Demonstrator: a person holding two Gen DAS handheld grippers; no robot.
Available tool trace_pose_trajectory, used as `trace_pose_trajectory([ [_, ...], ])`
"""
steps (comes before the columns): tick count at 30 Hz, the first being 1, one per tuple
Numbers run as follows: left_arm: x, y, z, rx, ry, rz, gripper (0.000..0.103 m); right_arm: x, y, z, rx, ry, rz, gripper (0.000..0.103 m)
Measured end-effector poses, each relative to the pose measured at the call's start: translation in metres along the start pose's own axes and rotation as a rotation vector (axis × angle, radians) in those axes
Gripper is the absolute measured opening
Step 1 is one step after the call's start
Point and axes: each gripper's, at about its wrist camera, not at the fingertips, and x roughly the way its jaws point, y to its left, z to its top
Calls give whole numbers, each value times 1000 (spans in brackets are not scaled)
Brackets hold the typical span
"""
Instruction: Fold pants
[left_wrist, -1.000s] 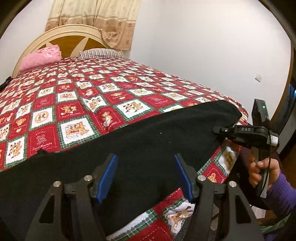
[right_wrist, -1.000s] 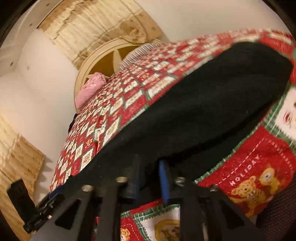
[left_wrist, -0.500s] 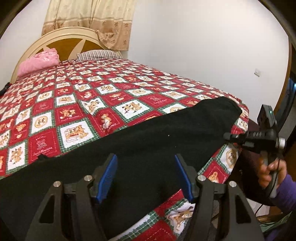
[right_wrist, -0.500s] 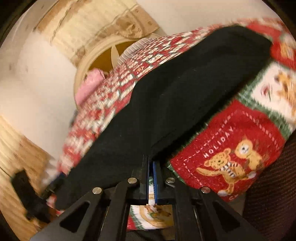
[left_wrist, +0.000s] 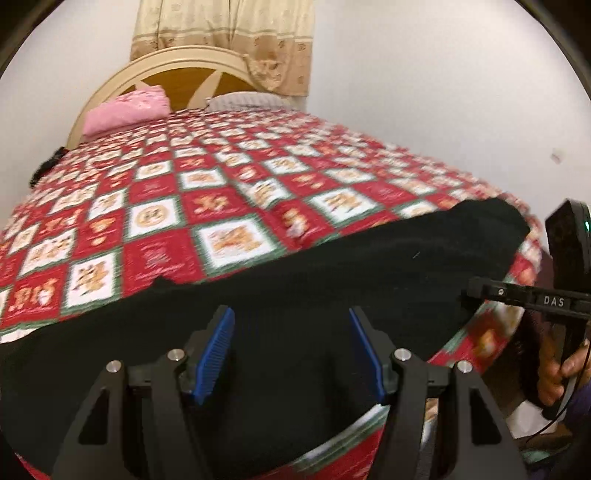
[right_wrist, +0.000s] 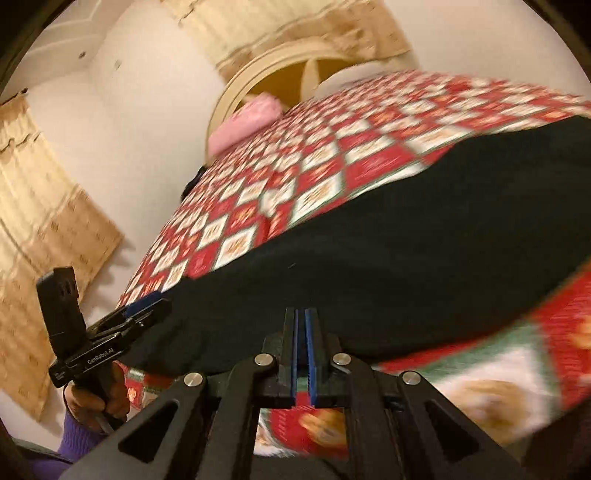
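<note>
Both grippers tilted down over black pants (left_wrist: 332, 266) — left gripper (left_wrist: 291, 354) jaws apart, right gripper (right_wrist: 303, 354) jaws clenched, empty.

Bed covered by a red, white and green patchwork quilt (left_wrist: 236, 192) printed with teddy-bear squares, spread flat to the near edge. Arched cream and brown wooden headboard (left_wrist: 184, 74) at the far end. Pink pillow (left_wrist: 127, 110) lying against the headboard's left part; grey striped pillow (left_wrist: 247, 100) just beside it to the right. Beige patterned curtain (left_wrist: 236, 33) hanging behind the headboard. Plain white wall (left_wrist: 443, 92) along the bed's right side. Second beige curtain (right_wrist: 33, 229) on the left wall.
</note>
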Motion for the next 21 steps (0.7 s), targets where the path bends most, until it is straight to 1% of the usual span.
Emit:
trace_pose_trajectory([
  [1, 3, 3, -5, 1, 16, 16, 65, 14, -1, -3, 21, 50, 12, 4],
  [2, 6, 6, -9, 0, 30, 27, 65, 25, -4, -12, 53, 89, 51, 4],
  [3, 11, 9, -14, -5, 53, 42, 65, 29, -5, -14, 73, 84, 82, 4],
  [4, 14, 12, -18, -10, 70, 51, 65, 30, -3, -15, 71, 80, 88, 4],
  [6, 21, 18, -26, -22, 107, 61, 65, 30, 5, -13, 17, 110, 87, 4],
  [8, 19, 17, -26, -13, 100, 57, 65, 20, 3, -7, 14, 121, 111, 4],
  [9, 18, 16, -25, -8, 98, 54, 65, 10, -1, -1, 21, 93, 109, 4],
  [10, 15, 15, -21, -3, 88, 48, 65, -5, -6, 7, 27, 36, 92, 4],
  [11, 13, 13, -18, 0, 75, 41, 65, -30, -16, 16, 37, -59, 57, 4],
  [12, 11, 11, -14, 3, 60, 30, 65, -48, -23, 23, 54, -127, 29, 4],
  [13, 10, 9, -8, 4, 42, 12, 65, -74, -37, 31, 92, -223, -13, 4],
  [14, 9, 6, -3, 4, 29, -6, 65, -94, -50, 34, 130, -290, -53, 5],
  [15, 10, 2, 1, 4, 18, -24, 65, -116, -66, 37, 173, -358, -119, 7],
  [16, 13, -3, 7, 6, 11, -41, 65, -134, -81, 39, 206, -410, -187, 22],
  [17, 16, -8, 11, 12, 9, -54, 65, -153, -100, 38, 243, -477, -279, 51],
  [18, 20, -15, 14, 23, 9, -61, 65, -167, -114, 36, 273, -531, -358, 65],
  [19, 22, -19, 16, 33, 10, -64, 65, -174, -123, 34, 293, -561, -404, 74],
  [20, 25, -25, 18, 46, 11, -67, 65, -181, -137, 33, 321, -579, -448, 74],
  [21, 27, -30, 19, 55, 12, -67, 65, -185, -149, 32, 344, -579, -464, 74],
])
